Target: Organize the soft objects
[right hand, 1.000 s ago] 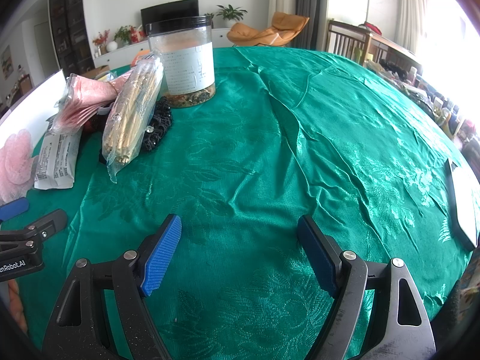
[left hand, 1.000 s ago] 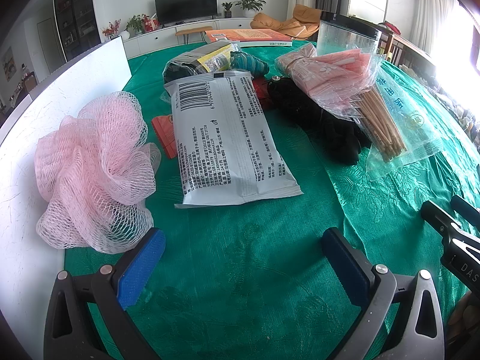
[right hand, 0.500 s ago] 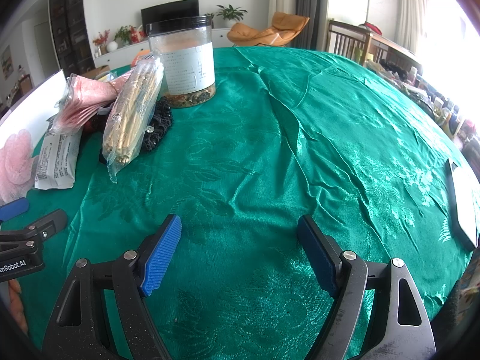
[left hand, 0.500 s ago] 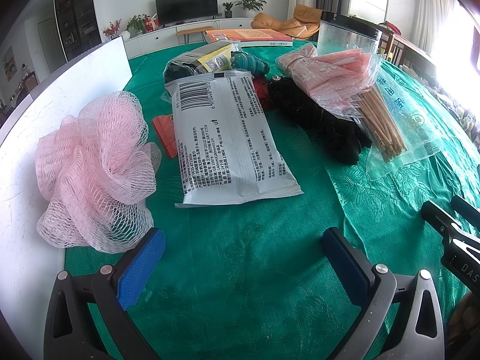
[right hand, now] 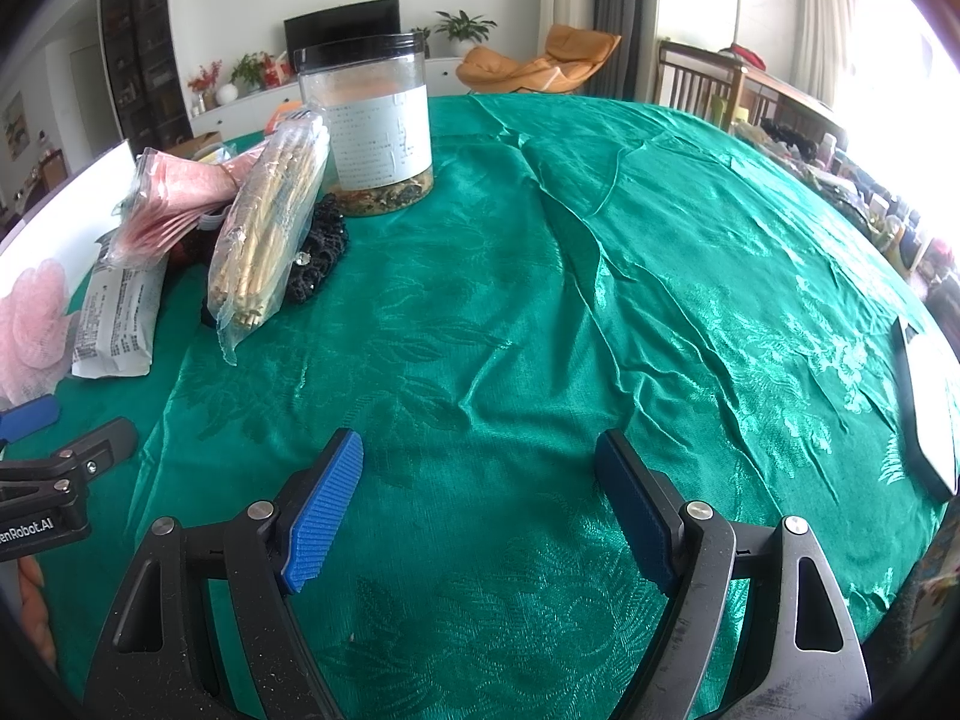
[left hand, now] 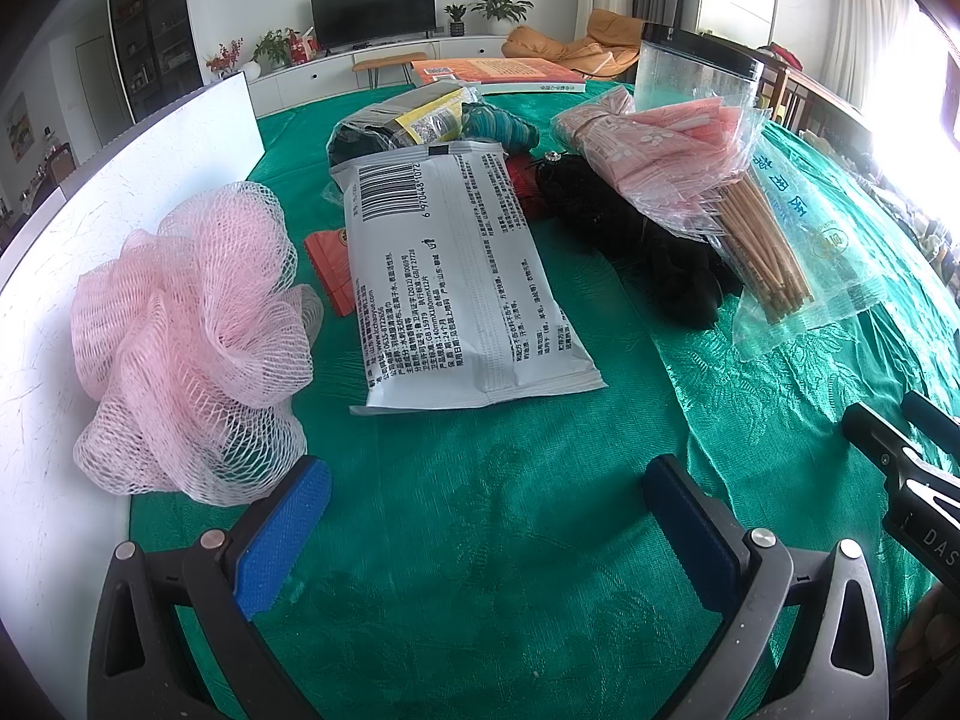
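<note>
Both grippers' jaws spread, empty, over green tablecloth (right hand: 540, 312); TV (left hand: 372, 9), plants (left hand: 501, 3) behind.

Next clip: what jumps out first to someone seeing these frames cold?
The pink mesh bath pouf grabs the eye, sitting at the left edge of the green tablecloth against a white board. Beside it lies a large white printed packet, with a heap of bagged items behind, including a bag of wooden sticks and a clear jar. Both open blue-padded claws, left and right, hover empty over bare cloth.
</note>
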The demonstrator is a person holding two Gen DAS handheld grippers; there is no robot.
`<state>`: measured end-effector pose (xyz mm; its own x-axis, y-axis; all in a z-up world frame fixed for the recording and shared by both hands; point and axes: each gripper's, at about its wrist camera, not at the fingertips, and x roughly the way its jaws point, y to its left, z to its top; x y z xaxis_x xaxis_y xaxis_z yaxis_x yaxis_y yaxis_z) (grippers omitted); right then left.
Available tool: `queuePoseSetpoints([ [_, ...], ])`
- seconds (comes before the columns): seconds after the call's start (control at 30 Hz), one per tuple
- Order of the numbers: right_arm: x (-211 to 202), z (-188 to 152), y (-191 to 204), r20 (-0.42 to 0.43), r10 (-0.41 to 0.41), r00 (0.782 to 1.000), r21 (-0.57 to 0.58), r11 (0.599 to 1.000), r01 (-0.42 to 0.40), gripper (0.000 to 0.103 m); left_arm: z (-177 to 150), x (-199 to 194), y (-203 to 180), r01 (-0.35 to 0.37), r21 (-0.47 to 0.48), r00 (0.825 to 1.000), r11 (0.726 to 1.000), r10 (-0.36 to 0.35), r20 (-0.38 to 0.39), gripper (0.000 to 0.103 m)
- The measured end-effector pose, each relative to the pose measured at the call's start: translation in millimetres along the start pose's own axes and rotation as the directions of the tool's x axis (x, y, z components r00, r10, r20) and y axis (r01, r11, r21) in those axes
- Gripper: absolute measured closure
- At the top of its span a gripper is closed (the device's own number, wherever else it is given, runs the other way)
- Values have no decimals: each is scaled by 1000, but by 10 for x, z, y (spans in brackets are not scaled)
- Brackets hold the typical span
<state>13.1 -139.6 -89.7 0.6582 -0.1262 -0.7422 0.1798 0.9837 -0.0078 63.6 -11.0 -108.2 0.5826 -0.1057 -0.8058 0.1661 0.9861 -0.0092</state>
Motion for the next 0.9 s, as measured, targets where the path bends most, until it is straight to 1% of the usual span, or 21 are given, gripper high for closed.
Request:
queuePoseSetpoints([
  [0.53,7,1,0,1,0,1000,0,1000,0,21,-7,-6,6,8,8,1000,1000,-8,-5,0],
  [0.6,5,1,-1,1,1,1000,0,1000,-1,21,-23,-29,38,22,23,999,999,-22,-32,0],
  [0.67,2,1,9,0,2,1000,-1,1000,-2,20,-20,-46,138,36,30,997,999,-34,-75,0],
  [0.7,5,4,19,0,3,1000,-2,1000,-3,20,-19,-72,188,50,18,995,999,-48,-83,0],
  [0.77,14,11,33,-1,6,1000,-4,1000,-6,20,29,-144,321,97,-36,994,995,-98,-53,0],
  [0.83,18,12,39,-2,7,1000,-5,1000,-7,19,146,-184,416,102,-84,994,991,-104,-22,0],
  [0.9,26,17,49,-4,9,1000,-9,1000,-9,18,321,-151,469,101,-115,994,988,-104,-16,0],
])
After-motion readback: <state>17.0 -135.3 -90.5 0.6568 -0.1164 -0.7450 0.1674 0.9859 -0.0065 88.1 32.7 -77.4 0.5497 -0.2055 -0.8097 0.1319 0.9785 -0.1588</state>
